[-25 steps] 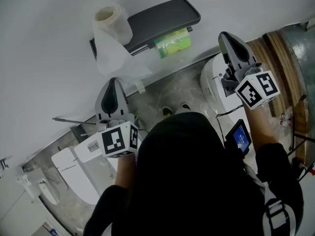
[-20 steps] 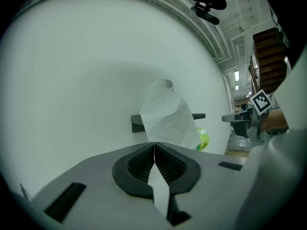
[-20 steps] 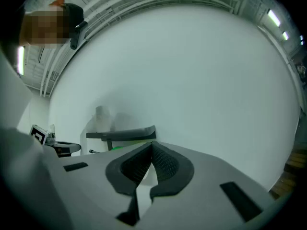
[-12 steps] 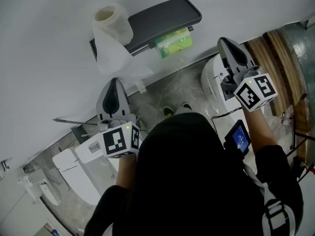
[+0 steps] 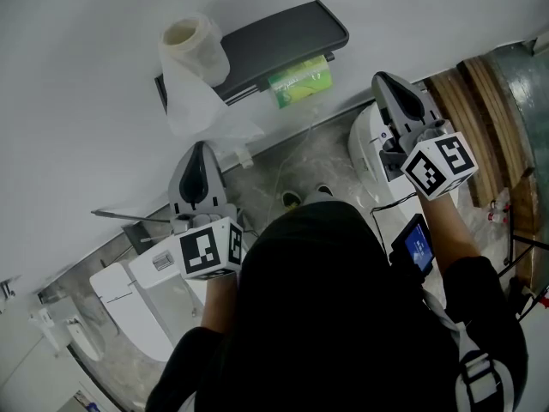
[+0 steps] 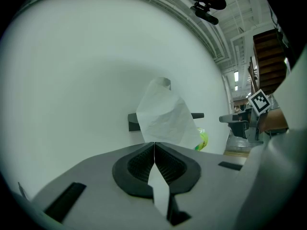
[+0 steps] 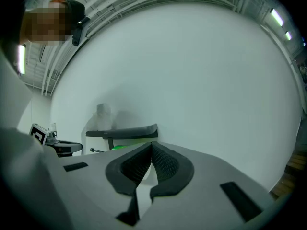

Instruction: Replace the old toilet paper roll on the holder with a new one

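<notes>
A toilet paper roll (image 5: 193, 39) stands on end at the left end of a dark wall shelf (image 5: 283, 34), with a loose sheet (image 5: 196, 101) hanging below it. In the left gripper view the sheet (image 6: 165, 116) hangs straight ahead in front of the shelf (image 6: 197, 115). My left gripper (image 5: 198, 147) is shut and empty, pointing at the wall below the roll and apart from it. To the right of the shelf, my right gripper (image 5: 388, 80) is also shut and empty. The roll (image 7: 102, 111) and shelf (image 7: 127, 132) lie to its left.
A green pack (image 5: 302, 77) sits under the shelf. White toilets stand at the lower left (image 5: 129, 303) and under the right gripper (image 5: 367, 140). Wooden boards (image 5: 472, 118) lean at the right. A small screen (image 5: 416, 245) hangs by the right arm. The person's dark hood (image 5: 326, 307) fills the foreground.
The right gripper has drifted slightly to the left in the head view. The left gripper has stayed where it was, and both remain shut.
</notes>
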`<state>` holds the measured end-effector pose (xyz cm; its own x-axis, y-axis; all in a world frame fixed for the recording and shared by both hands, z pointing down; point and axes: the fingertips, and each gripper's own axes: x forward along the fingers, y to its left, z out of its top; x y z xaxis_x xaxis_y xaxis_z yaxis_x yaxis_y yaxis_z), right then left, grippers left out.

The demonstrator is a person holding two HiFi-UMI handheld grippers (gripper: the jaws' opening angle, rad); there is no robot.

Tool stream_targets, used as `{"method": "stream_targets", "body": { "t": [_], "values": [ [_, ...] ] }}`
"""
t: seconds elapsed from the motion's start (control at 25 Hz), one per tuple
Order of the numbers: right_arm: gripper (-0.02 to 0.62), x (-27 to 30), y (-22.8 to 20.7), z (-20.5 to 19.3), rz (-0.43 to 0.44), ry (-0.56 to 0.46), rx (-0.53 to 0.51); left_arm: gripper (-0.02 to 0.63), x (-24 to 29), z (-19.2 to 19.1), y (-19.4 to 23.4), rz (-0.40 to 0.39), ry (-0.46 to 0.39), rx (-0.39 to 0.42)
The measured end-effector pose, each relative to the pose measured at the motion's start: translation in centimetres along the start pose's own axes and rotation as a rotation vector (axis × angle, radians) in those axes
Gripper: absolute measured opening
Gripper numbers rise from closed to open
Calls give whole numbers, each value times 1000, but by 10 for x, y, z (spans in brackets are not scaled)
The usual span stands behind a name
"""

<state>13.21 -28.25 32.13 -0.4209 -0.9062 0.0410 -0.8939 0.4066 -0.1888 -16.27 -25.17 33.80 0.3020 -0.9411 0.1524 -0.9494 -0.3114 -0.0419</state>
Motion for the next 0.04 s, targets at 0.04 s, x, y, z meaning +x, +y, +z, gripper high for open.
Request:
{"method": "stream_targets", "body": {
  "t": [0.04],
  "values": [
    [20, 0, 0, 0, 2, 1, -3, 23, 1, 0, -1, -1, 0, 0]
  ]
}}
